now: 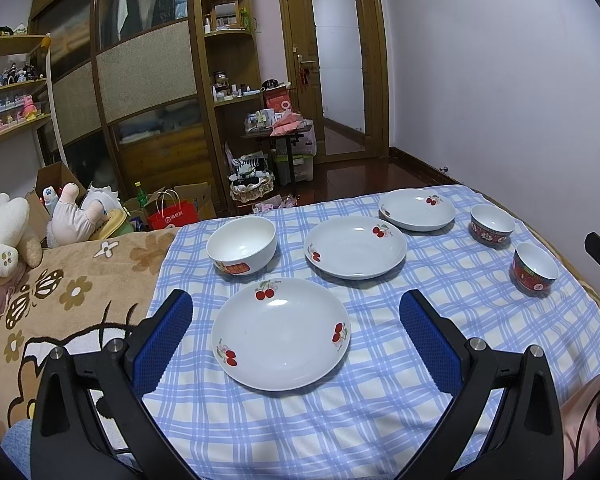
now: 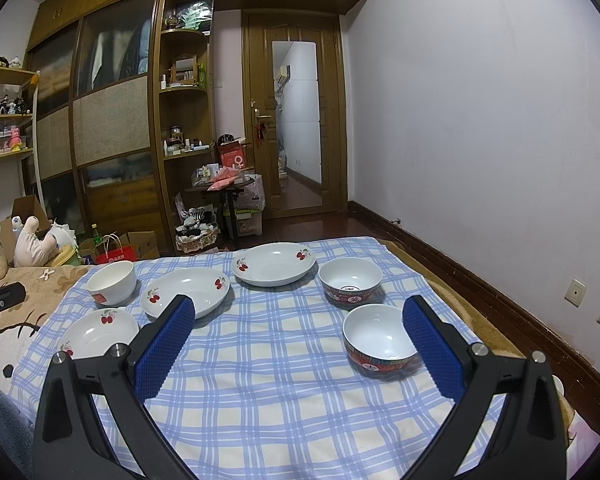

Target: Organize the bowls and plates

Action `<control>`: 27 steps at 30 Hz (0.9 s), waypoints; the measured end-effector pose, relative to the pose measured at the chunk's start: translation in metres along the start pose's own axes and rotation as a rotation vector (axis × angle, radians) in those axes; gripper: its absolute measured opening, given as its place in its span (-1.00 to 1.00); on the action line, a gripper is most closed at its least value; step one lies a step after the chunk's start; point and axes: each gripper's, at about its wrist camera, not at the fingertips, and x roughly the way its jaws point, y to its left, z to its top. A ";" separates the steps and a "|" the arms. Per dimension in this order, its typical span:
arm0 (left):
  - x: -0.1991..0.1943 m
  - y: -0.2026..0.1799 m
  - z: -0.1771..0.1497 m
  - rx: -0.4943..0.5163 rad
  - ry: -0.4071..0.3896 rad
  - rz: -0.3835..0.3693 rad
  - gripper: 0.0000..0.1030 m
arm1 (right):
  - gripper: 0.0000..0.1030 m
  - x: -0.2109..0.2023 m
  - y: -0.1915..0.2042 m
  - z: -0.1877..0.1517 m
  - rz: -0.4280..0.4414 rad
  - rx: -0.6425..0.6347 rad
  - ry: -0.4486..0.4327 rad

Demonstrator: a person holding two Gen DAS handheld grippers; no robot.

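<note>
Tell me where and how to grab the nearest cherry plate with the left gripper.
Take the nearest cherry plate by its near rim, coming in low from the front with the left gripper. It lies flat on the checked cloth, wide and shallow, likely too broad to span, so one of the jaws should probably go over the raised lip and the other under it. The soft cloth should let the lower one slip beneath.

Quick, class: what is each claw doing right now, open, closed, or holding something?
Left claw: open, holding nothing.
Right claw: open, holding nothing.
</note>
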 end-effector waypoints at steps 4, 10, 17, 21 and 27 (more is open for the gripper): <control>0.000 0.000 0.000 0.000 0.000 0.001 0.97 | 1.00 0.000 0.000 0.000 0.000 0.000 0.000; 0.000 0.000 0.000 0.001 0.001 0.001 0.97 | 1.00 0.001 -0.001 0.000 0.001 0.001 0.001; 0.000 -0.001 0.000 0.002 0.002 0.000 0.97 | 1.00 0.001 -0.001 -0.001 0.001 0.001 0.000; 0.000 -0.001 -0.001 0.002 0.002 0.000 0.97 | 1.00 0.000 0.000 0.000 0.000 0.001 0.002; 0.000 -0.002 -0.001 0.002 0.004 0.000 0.97 | 1.00 0.001 0.000 0.000 0.000 0.001 0.003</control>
